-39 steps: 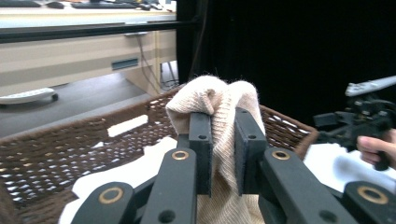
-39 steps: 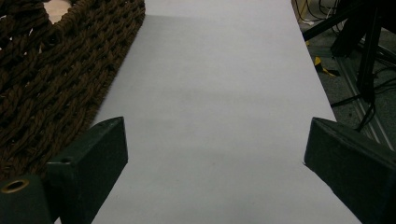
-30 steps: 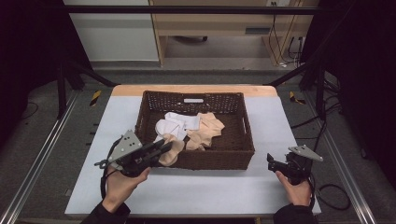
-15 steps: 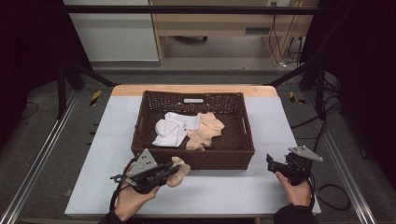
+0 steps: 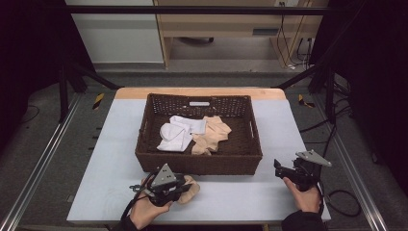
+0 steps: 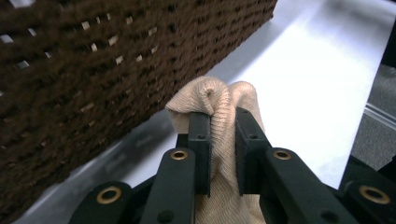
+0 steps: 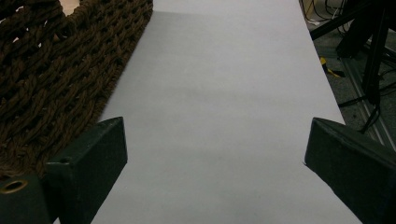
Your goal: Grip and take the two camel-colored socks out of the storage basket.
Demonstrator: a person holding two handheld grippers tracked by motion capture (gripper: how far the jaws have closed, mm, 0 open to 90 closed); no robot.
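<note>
A beige sock [image 5: 192,188] lies bunched on the table just in front of the brown wicker basket [image 5: 198,163], held by my left gripper [image 5: 185,186]. In the left gripper view, the two black jaws [image 6: 218,116] pinch a fold of that sock [image 6: 219,95], with the basket's woven wall [image 6: 70,70] close on the left. My right gripper [image 5: 279,169] rests at the table's front right, open, with only bare table between its jaws [image 7: 215,140]. Inside the basket lie a white sock [image 5: 175,134] and more beige socks [image 5: 211,135].
The pale table [image 5: 288,125] has free room on both sides of the basket and along the front. The basket's corner [image 7: 46,70] stands left of the right gripper. Metal rails, cables and a wooden shelf lie beyond the table edges.
My left gripper has carried the beige sock from the basket's front rim down and toward the person, onto the table in front of the basket. The right gripper has stayed put.
</note>
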